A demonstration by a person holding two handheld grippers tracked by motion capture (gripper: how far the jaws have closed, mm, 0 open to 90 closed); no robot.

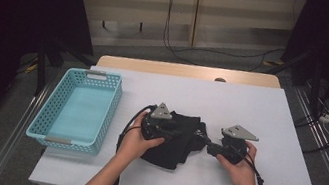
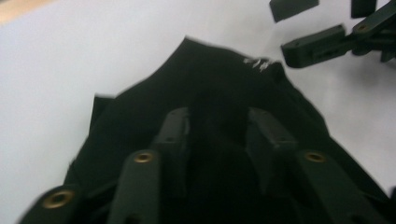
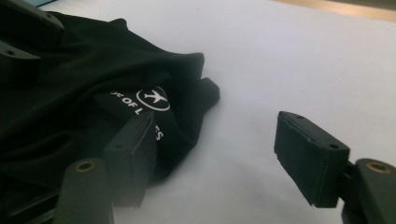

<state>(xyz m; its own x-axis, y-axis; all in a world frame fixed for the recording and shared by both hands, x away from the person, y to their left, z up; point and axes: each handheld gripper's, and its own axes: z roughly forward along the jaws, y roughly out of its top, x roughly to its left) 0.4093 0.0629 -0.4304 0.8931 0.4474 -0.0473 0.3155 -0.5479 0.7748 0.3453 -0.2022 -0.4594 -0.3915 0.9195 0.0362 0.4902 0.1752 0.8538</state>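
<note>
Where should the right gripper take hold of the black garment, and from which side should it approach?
Probably the folded edge beside the white printed logo on the black garment. It faces the right gripper, whose jaws stand open with one pad beside it. Come in level from the garment's right side; the left gripper has a fold of cloth between its jaws.

Both forearms enter from six o'clock. The left gripper (image 1: 163, 125) sits at center, pointing toward twelve — its jaws drawn close together, pressing dark cloth between them. The right gripper (image 1: 224, 145) sits at about four o'clock, pointing toward nine — its jaws spread apart.
</note>
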